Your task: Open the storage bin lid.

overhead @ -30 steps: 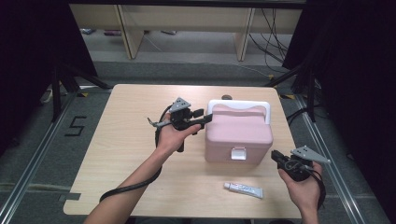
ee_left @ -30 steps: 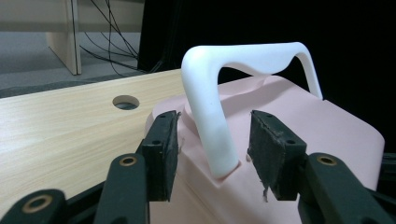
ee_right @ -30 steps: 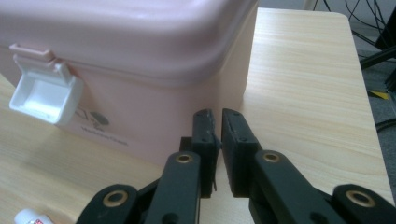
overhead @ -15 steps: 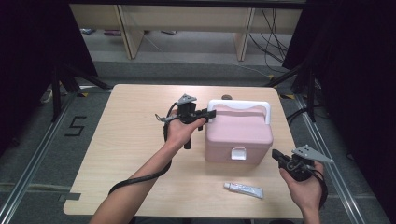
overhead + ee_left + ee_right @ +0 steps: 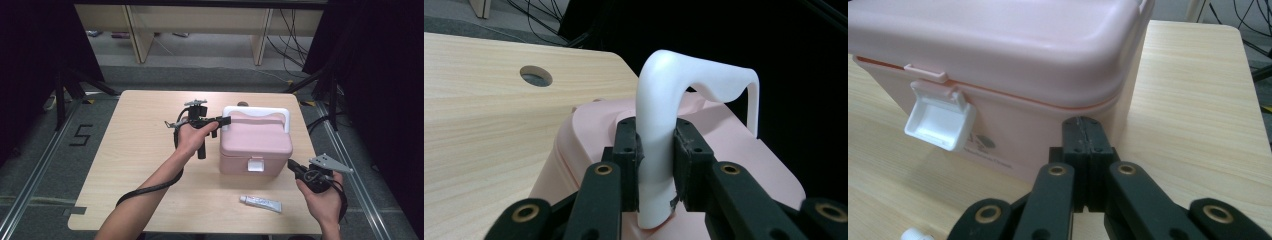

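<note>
- We're looking at a pink plastic box with rounded corners and a smooth, slightly domed lid, sitting on the right half of the pale wood-grain table.
- Its white handle is a glossy, arched plastic bar, standing upright over the lid; in the left gripper view it rises between the black jaws.
- The left gripper has just been closing, and now its pads are pressed on the near leg of that handle, one pad on each side.
- Compared with a second ago, our left hand has come across from beside the box to its top left corner.
- At the front, a white square latch hangs flipped outward below the lid's rim; the lid itself sits down, so we cannot tell what is inside.
- The right gripper is clenched on nothing, its jaws pressed flat together, just beside the box's front right corner.
- A small white tube with printed lettering lies flat on the table in front of the box, apart from it.
- A round hole is cut through the tabletop beyond the box.
</note>
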